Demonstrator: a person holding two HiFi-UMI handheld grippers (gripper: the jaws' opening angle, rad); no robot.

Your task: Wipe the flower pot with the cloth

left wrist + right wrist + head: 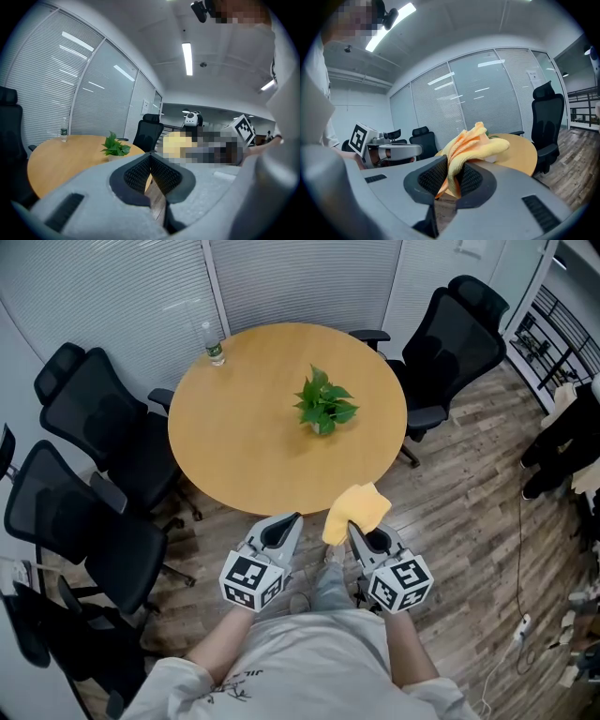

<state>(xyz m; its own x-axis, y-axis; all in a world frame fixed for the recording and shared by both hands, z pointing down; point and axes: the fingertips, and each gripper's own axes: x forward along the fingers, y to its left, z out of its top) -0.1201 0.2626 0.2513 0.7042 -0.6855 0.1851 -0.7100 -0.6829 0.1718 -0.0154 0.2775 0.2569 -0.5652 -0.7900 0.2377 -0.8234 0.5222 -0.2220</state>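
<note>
Left gripper [292, 521] and right gripper [354, 529] hang side by side just off the near edge of the round table [244, 442] in the head view; the left is pressed closed on nothing, the right clamps a yellow cloth [356, 510] that rises over the table's edge; the flower pot [322, 427] with its green plant stands near the table's middle, well apart from both; a water bottle [214, 348] stands at the table's far left rim.

Left gripper view: the jaws meet, empty; the pot [113, 158] sits on the table [65, 159], ahead and to the left.

Right gripper view: the jaws pinch the bunched cloth [471, 145], which covers part of the table [518, 157] behind it; the left gripper [391, 151] shows beside it.
</note>
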